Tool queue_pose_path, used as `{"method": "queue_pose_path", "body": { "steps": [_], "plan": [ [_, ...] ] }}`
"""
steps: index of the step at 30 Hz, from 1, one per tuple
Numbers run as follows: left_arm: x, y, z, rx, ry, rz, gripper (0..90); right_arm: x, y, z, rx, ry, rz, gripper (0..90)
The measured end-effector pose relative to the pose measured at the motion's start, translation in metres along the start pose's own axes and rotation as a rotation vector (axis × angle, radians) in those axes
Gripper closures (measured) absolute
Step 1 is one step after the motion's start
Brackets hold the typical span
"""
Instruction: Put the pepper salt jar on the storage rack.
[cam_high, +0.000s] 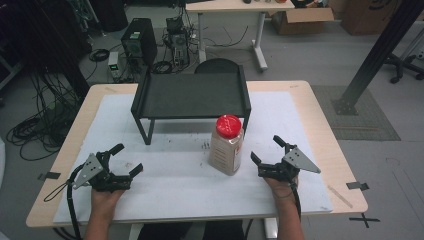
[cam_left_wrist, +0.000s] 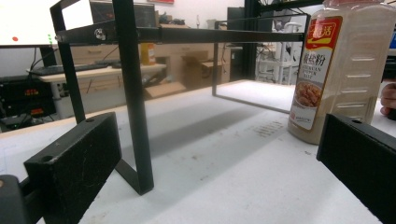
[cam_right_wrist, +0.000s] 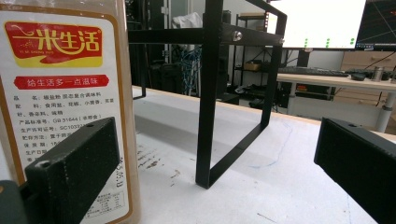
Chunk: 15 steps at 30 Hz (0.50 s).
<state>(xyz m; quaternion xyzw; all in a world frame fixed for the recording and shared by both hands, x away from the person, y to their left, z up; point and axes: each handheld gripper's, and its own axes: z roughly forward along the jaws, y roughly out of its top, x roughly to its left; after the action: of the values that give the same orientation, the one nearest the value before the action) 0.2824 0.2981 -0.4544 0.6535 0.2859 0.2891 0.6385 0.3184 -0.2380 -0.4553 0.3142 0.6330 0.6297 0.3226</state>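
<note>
A clear spice jar (cam_high: 227, 145) with a red lid and pale powder stands upright on the white mat, just in front of a black metal shelf rack (cam_high: 192, 95). My left gripper (cam_high: 126, 160) rests open at the mat's front left, well apart from the jar (cam_left_wrist: 343, 65), with the rack's leg (cam_left_wrist: 135, 102) ahead of it. My right gripper (cam_high: 267, 150) is open just right of the jar, nothing between its jaws. In the right gripper view the jar's label (cam_right_wrist: 65, 93) stands close behind the left jaw, the rack's frame (cam_right_wrist: 233, 93) beyond.
The white mat (cam_high: 175, 195) covers most of the wooden table (cam_high: 325, 140). Beyond the far edge are a black chair back (cam_high: 217, 65), computer towers and cables (cam_high: 145, 45) on the floor, and a black post (cam_high: 375, 55) at the right.
</note>
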Motion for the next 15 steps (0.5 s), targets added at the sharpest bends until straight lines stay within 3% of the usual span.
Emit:
{"method": "queue_pose_path", "body": {
  "steps": [15],
  "plan": [
    [0.0010, -0.0001, -0.0002, -0.003, 0.001, -0.011, 0.2, -0.0002, 0.0000, -0.0001, 0.000, 0.001, 0.002, 0.0]
  ]
}}
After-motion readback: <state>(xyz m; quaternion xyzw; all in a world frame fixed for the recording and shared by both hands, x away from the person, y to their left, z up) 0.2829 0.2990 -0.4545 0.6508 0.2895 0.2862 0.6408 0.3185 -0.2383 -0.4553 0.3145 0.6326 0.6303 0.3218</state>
